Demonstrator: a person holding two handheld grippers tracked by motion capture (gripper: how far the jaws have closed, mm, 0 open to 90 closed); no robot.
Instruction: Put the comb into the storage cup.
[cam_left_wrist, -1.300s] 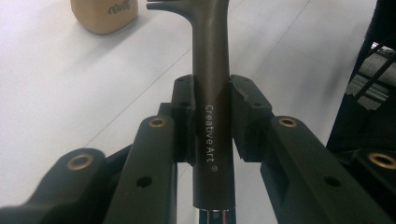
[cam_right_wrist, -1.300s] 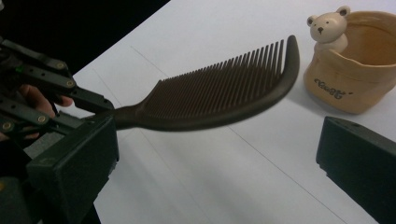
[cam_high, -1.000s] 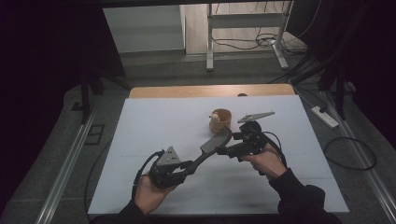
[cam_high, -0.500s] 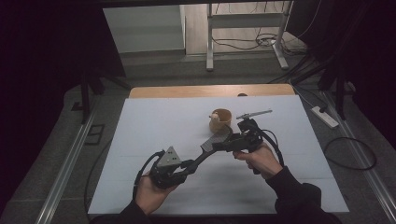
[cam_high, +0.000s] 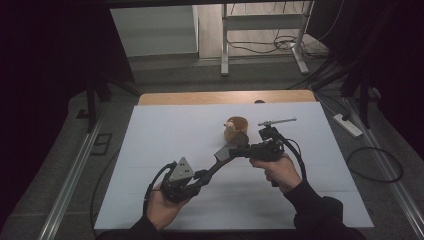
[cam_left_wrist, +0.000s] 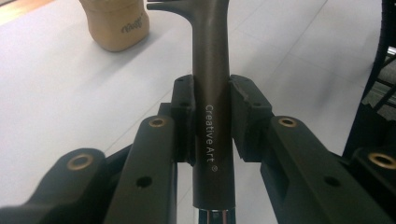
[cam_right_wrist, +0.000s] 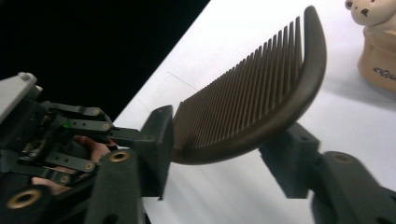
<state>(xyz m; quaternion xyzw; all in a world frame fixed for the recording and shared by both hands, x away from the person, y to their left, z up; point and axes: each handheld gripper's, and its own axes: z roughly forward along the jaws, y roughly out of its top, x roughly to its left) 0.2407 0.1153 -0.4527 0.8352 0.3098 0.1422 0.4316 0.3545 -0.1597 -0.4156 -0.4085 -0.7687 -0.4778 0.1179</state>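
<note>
**A:** What have I got in the left gripper (cam_left_wrist: 210, 119)?

**B:** From my seat, its jaws are clamped on the handle of a dark comb (cam_left_wrist: 212, 93). The handle runs straight out between the pads (cam_left_wrist: 184, 112), and the words "Creative Art" are printed along it. Ahead of that gripper and off to its left stands a small tan pot (cam_left_wrist: 114, 23) on the white table (cam_left_wrist: 56, 93).

**A:** And the right gripper (cam_right_wrist: 229, 154)?

**B:** I see its jaws standing apart, one on either side of the comb's toothed end (cam_right_wrist: 261, 88). The near pad (cam_right_wrist: 156, 149) sits at the teeth, the far pad (cam_right_wrist: 289, 158) is under the curved spine. Whether either pad actually touches the comb, I can't tell. It isn't squeezing it.

**A:** Where's the comb overall?

**B:** In the high view it bridges the two grippers, off the table, rising from the left gripper (cam_high: 182, 182) up to the right gripper (cam_high: 240, 150). The tan pot (cam_high: 236, 127) is just beyond the right gripper, with a little bear-faced figure (cam_right_wrist: 366, 11) on top. A thin metal rod (cam_high: 277, 121) lies past the right gripper too, beside the pot.

**A:** Hands?

**B:** The left hand (cam_high: 162, 207) and right hand (cam_high: 280, 170) each grip their tool from below.
</note>
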